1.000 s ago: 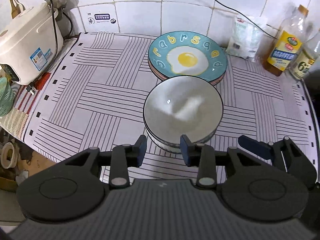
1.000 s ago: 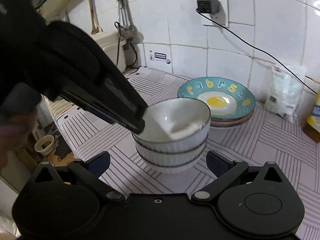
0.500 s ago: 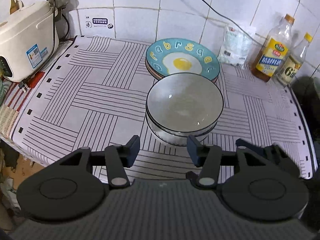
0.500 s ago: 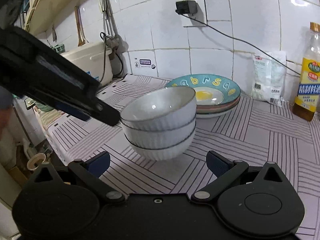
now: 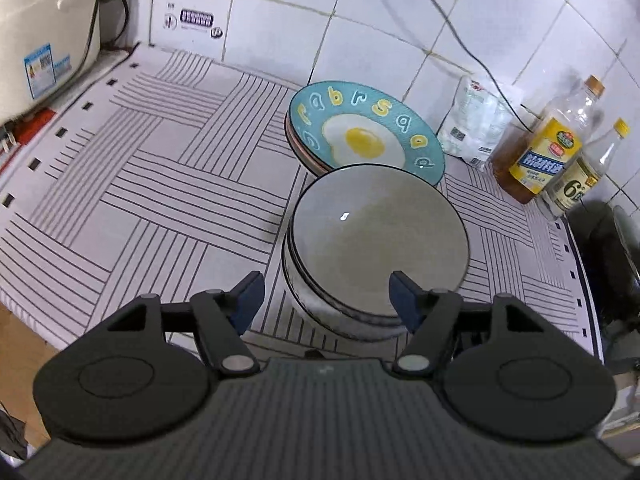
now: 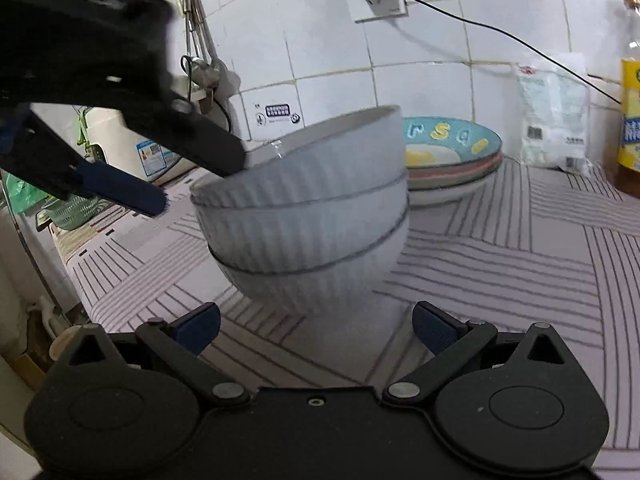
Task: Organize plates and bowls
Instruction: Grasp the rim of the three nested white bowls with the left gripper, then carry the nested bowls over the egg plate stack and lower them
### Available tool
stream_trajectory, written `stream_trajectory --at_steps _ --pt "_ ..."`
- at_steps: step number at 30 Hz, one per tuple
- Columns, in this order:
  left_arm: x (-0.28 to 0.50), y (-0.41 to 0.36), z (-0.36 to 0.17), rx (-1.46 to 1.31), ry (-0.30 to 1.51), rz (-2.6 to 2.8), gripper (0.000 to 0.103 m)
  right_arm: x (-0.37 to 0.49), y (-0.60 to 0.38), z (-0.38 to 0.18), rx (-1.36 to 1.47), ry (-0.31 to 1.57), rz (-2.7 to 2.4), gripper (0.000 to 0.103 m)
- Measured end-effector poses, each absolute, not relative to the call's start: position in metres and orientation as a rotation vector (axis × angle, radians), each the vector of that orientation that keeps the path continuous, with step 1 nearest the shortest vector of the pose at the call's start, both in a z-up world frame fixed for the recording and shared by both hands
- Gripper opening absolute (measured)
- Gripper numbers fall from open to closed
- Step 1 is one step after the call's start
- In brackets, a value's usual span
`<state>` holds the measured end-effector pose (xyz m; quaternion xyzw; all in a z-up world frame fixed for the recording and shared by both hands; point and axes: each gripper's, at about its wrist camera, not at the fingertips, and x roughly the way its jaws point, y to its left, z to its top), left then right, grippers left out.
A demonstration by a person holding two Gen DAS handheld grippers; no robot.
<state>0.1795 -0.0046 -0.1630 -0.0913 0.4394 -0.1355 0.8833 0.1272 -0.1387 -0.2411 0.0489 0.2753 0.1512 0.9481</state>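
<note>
A stack of three white ribbed bowls (image 5: pixel 376 240) stands on the striped mat (image 5: pixel 160 184); it also shows in the right wrist view (image 6: pixel 308 216). Behind it lies a stack of plates, the top one teal with a fried-egg print (image 5: pixel 364 136), also in the right wrist view (image 6: pixel 448 152). My left gripper (image 5: pixel 326 298) is open, its fingers on either side of the bowls' near rim, above them. In the right wrist view the left gripper (image 6: pixel 192 176) hangs at the bowls' left rim. My right gripper (image 6: pixel 316 328) is open and empty, low in front of the bowl stack.
A white rice cooker (image 5: pixel 44 40) stands at the back left. A white bag (image 5: pixel 476 120) and two oil bottles (image 5: pixel 548 152) stand at the back right by the tiled wall. A dark pan (image 5: pixel 608 252) sits at the right edge. A green basket (image 6: pixel 72 212) is beyond the mat's left end.
My left gripper has opened wider and drawn back from the top bowl. My right gripper has moved lower and closer to the bowl stack.
</note>
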Motion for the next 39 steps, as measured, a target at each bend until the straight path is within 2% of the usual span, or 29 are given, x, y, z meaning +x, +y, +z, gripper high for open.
stream_trajectory --at_steps 10,16,20,39 --pt "0.211 -0.003 -0.187 -0.243 0.998 -0.351 0.066 0.162 -0.132 -0.236 0.091 0.613 0.336 0.103" --pt "0.216 -0.005 -0.195 -0.230 1.004 -0.357 0.057 0.170 -0.126 -0.235 0.112 0.626 0.331 0.103" --pt "0.219 -0.001 -0.201 -0.229 1.032 -0.338 0.041 0.171 -0.126 -0.236 0.121 0.624 0.338 0.103" --pt "0.225 -0.003 -0.199 -0.186 1.105 -0.358 0.040 0.164 -0.130 -0.242 0.143 0.603 0.323 0.101"
